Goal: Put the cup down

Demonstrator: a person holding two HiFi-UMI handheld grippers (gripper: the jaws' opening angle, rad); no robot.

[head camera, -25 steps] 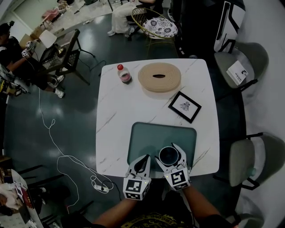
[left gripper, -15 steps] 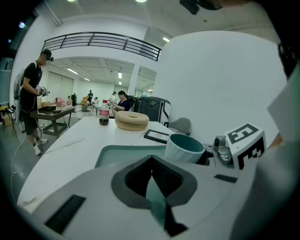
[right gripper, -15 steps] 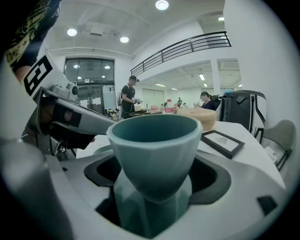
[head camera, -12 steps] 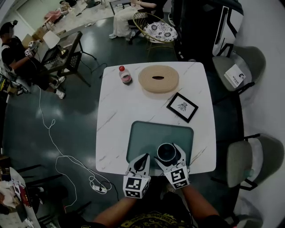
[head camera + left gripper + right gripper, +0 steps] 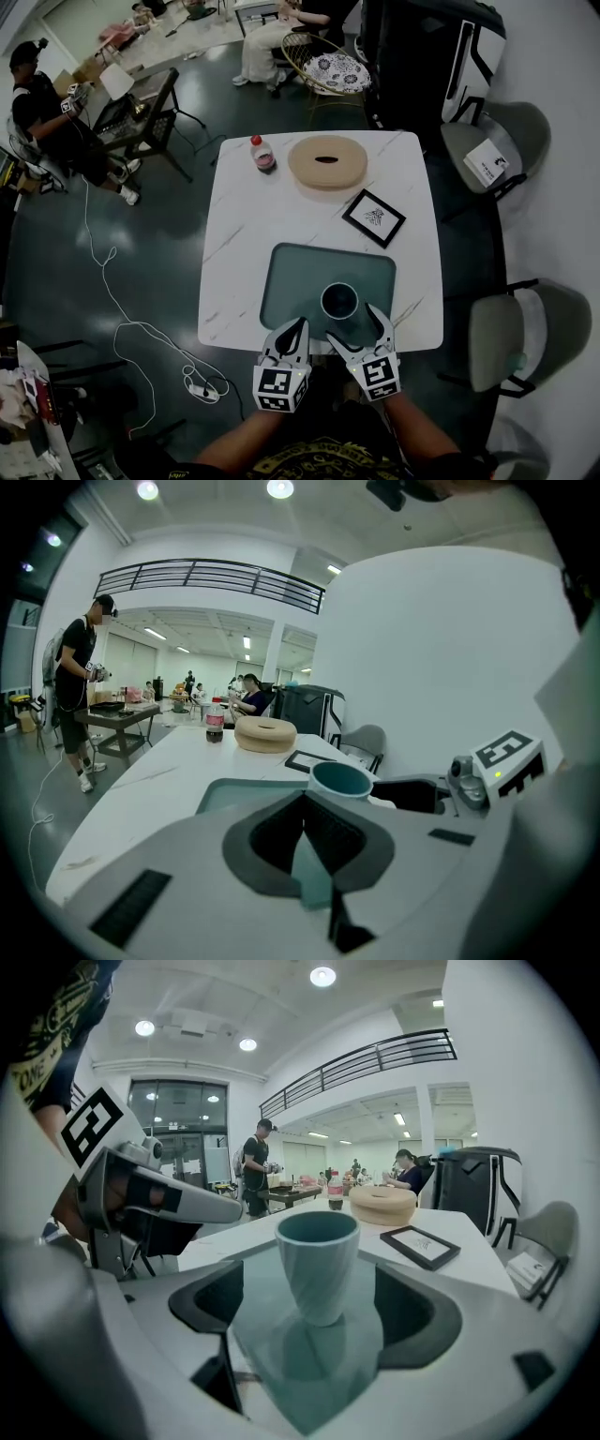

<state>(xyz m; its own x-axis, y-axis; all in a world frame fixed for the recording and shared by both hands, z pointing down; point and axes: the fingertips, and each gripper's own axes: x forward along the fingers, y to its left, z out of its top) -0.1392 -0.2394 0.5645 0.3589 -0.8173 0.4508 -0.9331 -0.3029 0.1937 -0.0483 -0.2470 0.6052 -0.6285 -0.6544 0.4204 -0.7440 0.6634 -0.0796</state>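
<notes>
A teal cup [image 5: 339,300] stands upright on the teal tray [image 5: 291,281] near the front edge of the white table [image 5: 234,253]. My right gripper [image 5: 353,324] is open, just short of the cup. Its jaws have just been opening, and they touch nothing. In the right gripper view the cup [image 5: 317,1258] stands free just ahead of the wide-spread pads [image 5: 208,1309]. My left gripper [image 5: 297,327] is shut and empty at the tray's near edge, left of the cup. In the left gripper view the cup [image 5: 340,781] shows just past the closed tips.
At the table's far side are a red-capped bottle [image 5: 262,154] and a beige ring-shaped object [image 5: 327,161]. A black-framed picture [image 5: 373,217] lies beyond the tray. Grey chairs [image 5: 520,333] stand to the right. A white cable [image 5: 122,319] runs over the floor on the left.
The cup was between my right gripper's jaws and now stands alone on the tray. Both grippers have drawn back toward me.
</notes>
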